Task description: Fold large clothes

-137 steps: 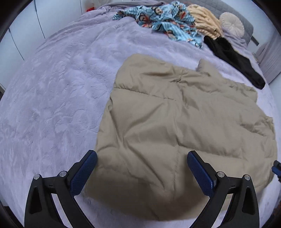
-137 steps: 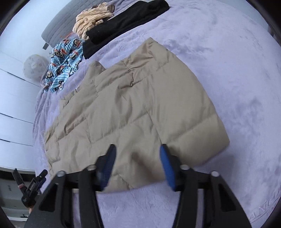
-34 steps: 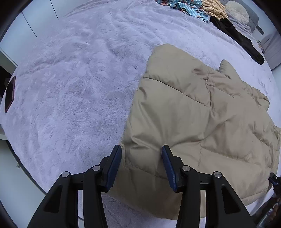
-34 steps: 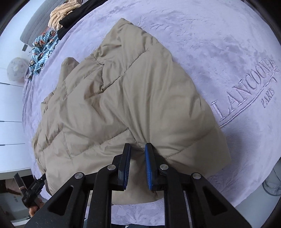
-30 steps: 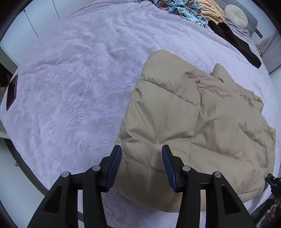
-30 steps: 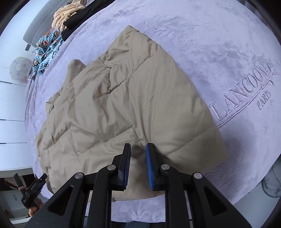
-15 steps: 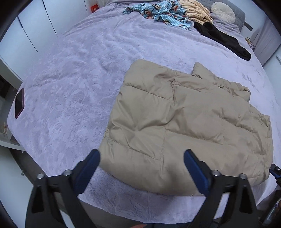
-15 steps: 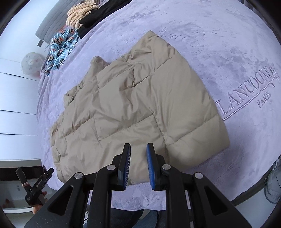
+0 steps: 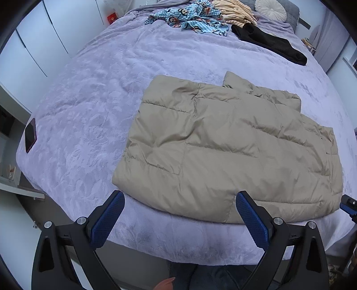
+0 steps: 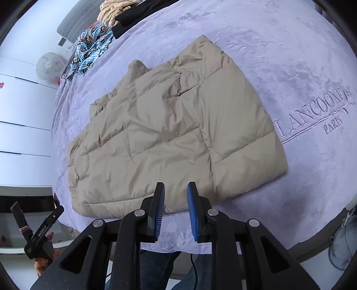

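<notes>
A tan quilted puffer jacket point(image 9: 227, 147) lies folded flat on the lilac bed cover point(image 9: 89, 100), near the bed's front edge. It also shows in the right wrist view point(image 10: 174, 133). My left gripper point(image 9: 179, 205) is open wide and empty, held back just off the jacket's near edge. My right gripper point(image 10: 175, 194) is open with a narrow gap between its blue pads, empty, just short of the jacket's near hem. The left gripper also shows at the lower left of the right wrist view point(image 10: 38, 225).
A blue patterned garment point(image 9: 189, 19), a striped beige garment point(image 9: 232, 11) and a black garment point(image 9: 270, 42) lie at the far end of the bed. A round cushion point(image 9: 270, 9) is by the headboard. A phone point(image 9: 30, 135) lies at the bed's left edge. White wardrobes point(image 9: 29, 51) stand left.
Both grippers let go of the jacket and drew back from it toward the bed's front edge. The left opened wide; the right opened a little. The jacket now lies flat.
</notes>
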The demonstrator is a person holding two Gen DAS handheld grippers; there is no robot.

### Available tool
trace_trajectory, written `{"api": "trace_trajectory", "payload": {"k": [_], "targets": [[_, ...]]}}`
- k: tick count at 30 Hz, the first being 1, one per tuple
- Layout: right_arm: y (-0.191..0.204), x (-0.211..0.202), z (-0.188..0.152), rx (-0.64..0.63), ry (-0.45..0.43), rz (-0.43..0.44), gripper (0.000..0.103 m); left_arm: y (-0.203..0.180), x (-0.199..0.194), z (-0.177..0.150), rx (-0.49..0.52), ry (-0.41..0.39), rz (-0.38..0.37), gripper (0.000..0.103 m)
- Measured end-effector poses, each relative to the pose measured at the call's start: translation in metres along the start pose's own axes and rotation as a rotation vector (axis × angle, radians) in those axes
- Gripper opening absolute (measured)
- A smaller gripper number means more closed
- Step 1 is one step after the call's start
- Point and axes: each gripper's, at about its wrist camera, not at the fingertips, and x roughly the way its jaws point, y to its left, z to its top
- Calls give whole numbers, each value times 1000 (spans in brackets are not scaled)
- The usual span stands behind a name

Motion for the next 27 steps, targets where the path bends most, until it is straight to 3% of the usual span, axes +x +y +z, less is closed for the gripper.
{"api": "trace_trajectory", "payload": {"k": [2,6,8,13,16,22,27], "targets": [[3,-3,-2,-3,-18,-11,60,-1,3,-1,11,11,-3,100],[14,-1,-5,-3,-37,-17,62,3,9,4,34,20,-10,100],[25,4,-4,-9,-44,-18,72,9,12,9,47,21,-20,100],[62,26,-8,-1,-41,-21,73,29,24,25,83,34,-37,100],[90,39,-11,-18,-35,-13,84,41,32,37,100,48,-54,100],[134,64,-11,-20,-31,-13,85,61,53,59,130,74,-66,100],[168,75,-15,-73,-69,-12,87,75,75,72,152,111,-119,100]]}}
